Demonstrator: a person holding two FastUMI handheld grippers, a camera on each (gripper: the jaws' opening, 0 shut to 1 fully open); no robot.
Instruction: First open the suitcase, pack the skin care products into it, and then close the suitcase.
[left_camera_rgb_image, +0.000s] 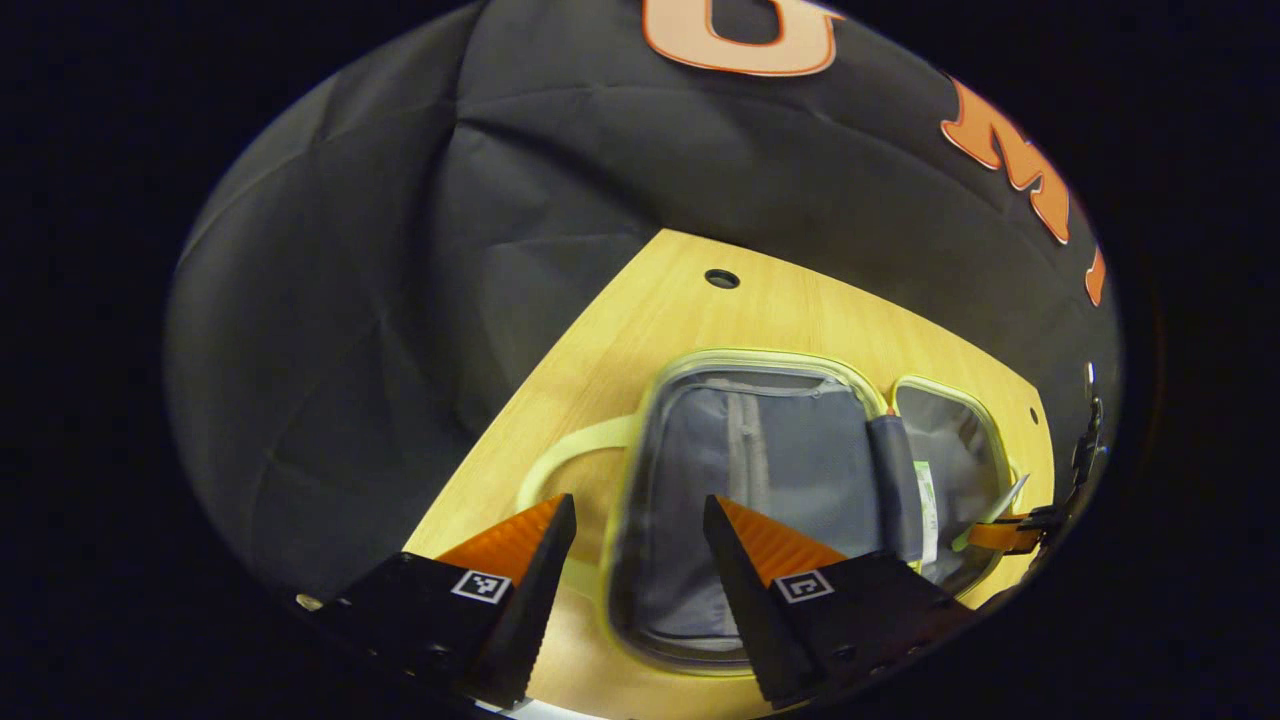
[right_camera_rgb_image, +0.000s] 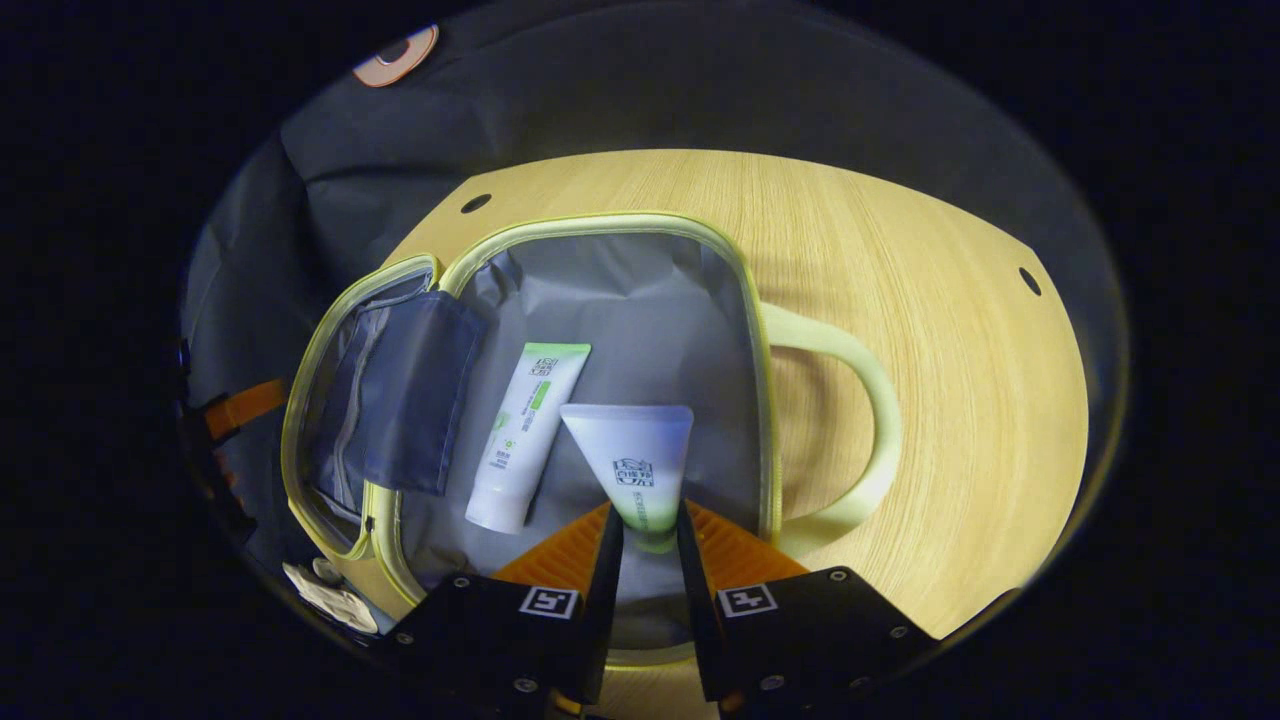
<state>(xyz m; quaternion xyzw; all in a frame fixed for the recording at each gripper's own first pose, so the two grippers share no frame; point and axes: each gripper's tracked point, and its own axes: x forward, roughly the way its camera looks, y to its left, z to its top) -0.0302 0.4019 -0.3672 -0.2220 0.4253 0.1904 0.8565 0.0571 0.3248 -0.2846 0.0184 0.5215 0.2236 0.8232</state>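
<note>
In the left gripper view, the left gripper (left_camera_rgb_image: 640, 560) is seen at the bottom with its jaws spread wide and nothing between them. It is held above the near edge of the suitcase (left_camera_rgb_image: 745, 470), which lies open on the table (left_camera_rgb_image: 700, 320). The rim of the case is seen in the gap between the two fingers, and the grey lining of the nearer half is seen just beyond the fingertips. The second half is laid flat to the right, joined by a grey hinge strip. A pale handle (left_camera_rgb_image: 575, 450) is seen lying on the wood at the left side of the case, just beyond the left finger. At the far right edge, a small part of the other gripper is glimpsed beside the second half; its state cannot be told from here.

In the right gripper view, the right gripper (right_camera_rgb_image: 648, 545) is clenched on a tube (right_camera_rgb_image: 635, 465), whose cap end is pinched between both fingers while its flat crimped end is pointed away from the camera. The tube is held over the grey lining of the open suitcase (right_camera_rgb_image: 620, 290). A second tube (right_camera_rgb_image: 525, 435), white with green, is seen lying flat on the lining just left of the held one, apart from it. The case's other half, with a grey inner flap (right_camera_rgb_image: 410, 390), is seen opened out to the left. The handle (right_camera_rgb_image: 850, 420) is seen resting on the table (right_camera_rgb_image: 950, 350) to the right.
</note>
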